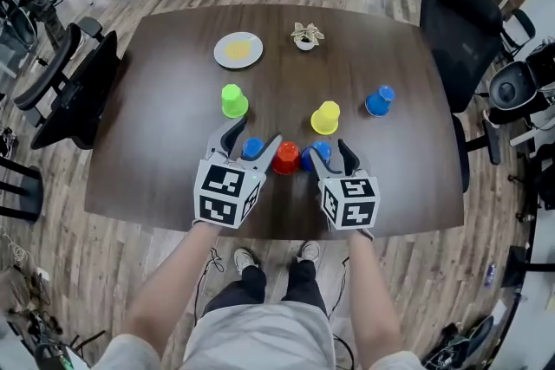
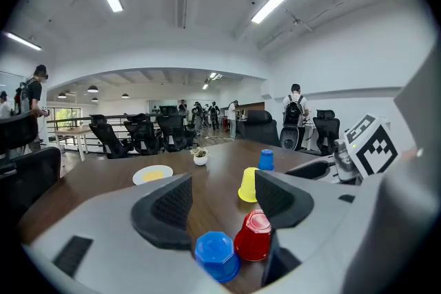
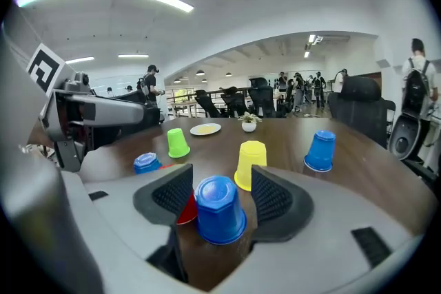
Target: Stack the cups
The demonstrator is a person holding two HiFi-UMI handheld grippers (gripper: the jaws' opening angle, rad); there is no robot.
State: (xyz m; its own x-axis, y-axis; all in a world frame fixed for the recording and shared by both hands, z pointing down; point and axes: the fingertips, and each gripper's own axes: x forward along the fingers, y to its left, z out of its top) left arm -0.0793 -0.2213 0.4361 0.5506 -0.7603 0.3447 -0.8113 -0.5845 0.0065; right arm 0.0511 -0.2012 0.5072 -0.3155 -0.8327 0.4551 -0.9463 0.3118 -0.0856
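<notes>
Forearms [image 1: 169,295] reached in from the lower edge, each bearing a claw over the near side of the wide dark table [image 1: 165,143]. On the left, the left claw [image 2: 224,200] stood open, its jaws well apart, with a first blue cup [image 1: 252,148] low between them, nearer the left jaw and not pressed. Beside it, the right claw [image 3: 222,193] was open as well, with a second blue cup [image 3: 220,210] between its jaws, the pads close beside it but not gripping. Farther back lay a white plate [image 1: 238,49] with a yellow middle. A red cup [image 1: 286,158] sat between the two blue ones, just beside both. Beyond them stood a green cup [image 1: 233,100], a yellow cup [image 1: 326,118] and a third blue cup [image 1: 379,100], apart from one another. Every cup was upside down and none was stacked. A small potted plant [image 1: 306,37] sat near the plate.
</notes>
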